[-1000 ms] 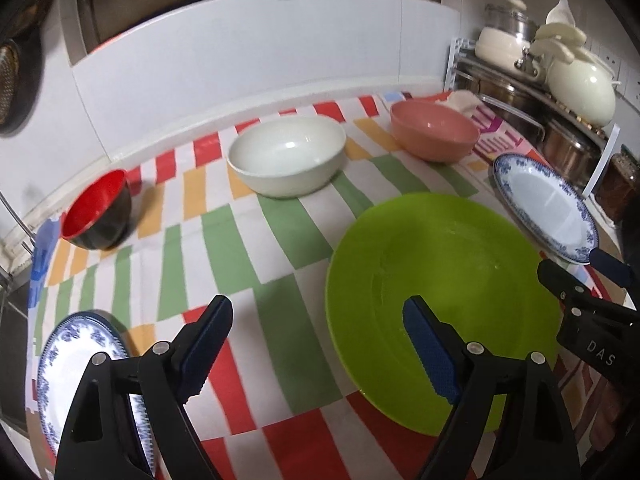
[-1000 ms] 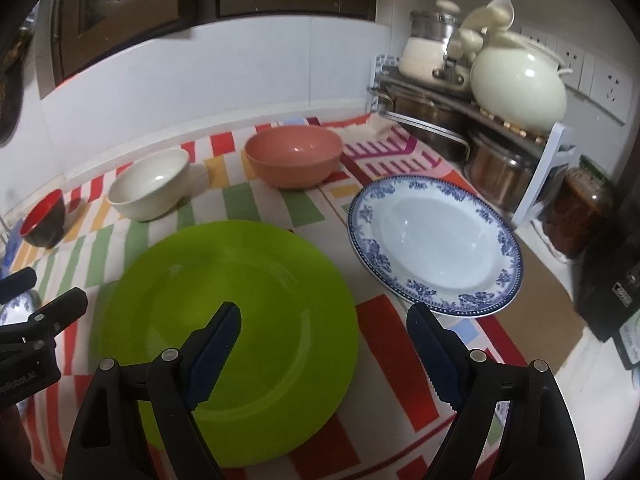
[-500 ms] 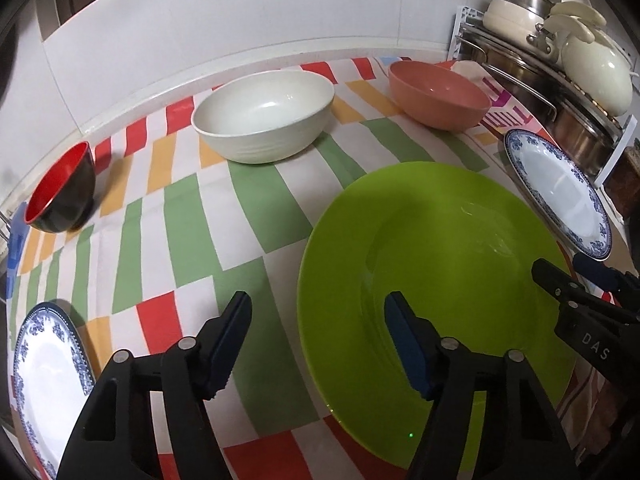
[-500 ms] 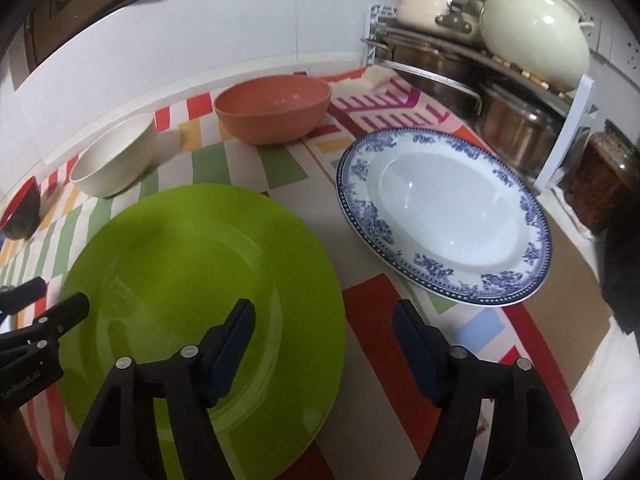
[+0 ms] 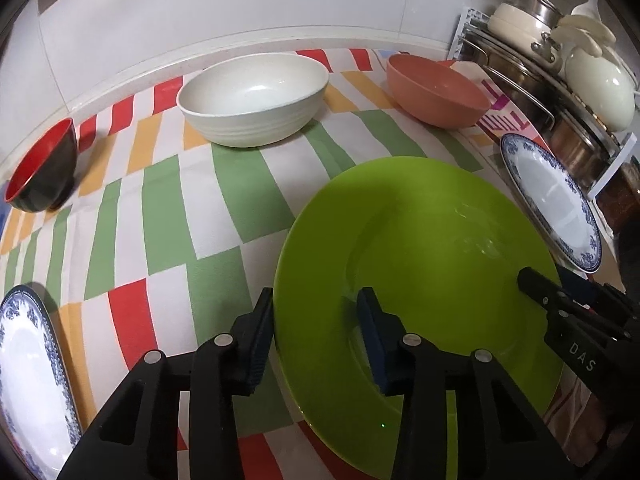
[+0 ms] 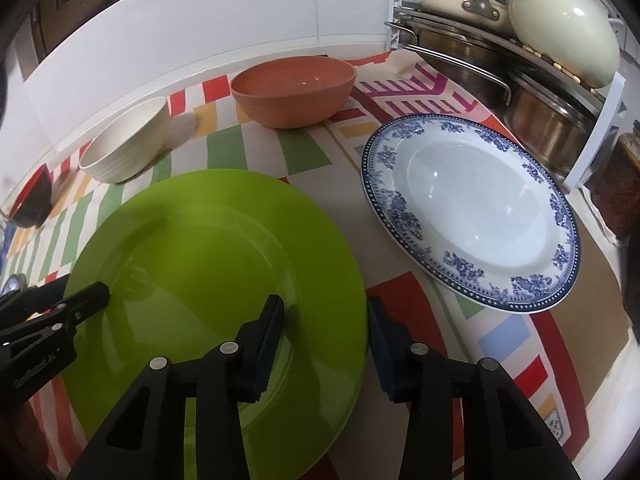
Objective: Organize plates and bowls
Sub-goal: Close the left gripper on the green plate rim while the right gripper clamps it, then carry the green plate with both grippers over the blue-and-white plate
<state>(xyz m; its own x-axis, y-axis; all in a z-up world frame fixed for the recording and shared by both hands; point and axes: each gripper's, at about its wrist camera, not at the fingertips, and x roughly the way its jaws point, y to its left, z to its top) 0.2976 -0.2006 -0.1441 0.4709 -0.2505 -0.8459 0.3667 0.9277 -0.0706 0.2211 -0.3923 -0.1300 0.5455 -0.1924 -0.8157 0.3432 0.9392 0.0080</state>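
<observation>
**A:** Where's the green plate (image 5: 420,280) now?

**B:** Flat on the striped cloth (image 5: 168,208), between the two blue plates, bowls behind it. Your left gripper (image 5: 316,336) straddles its left rim, your right gripper (image 6: 326,338) its right rim. Both sets of jaws are closing, rim between the fingers, but not yet pinching as far as I can tell.

**A:** How will it handle?

**B:** It looks stiff, glossy and probably light plastic, so expect it to be slippery. Take it on the broad flat rim, opposite sides, as you're set. Squeeze evenly, lift level, or it may slide out or tip toward the right blue plate (image 6: 472,208).
</observation>
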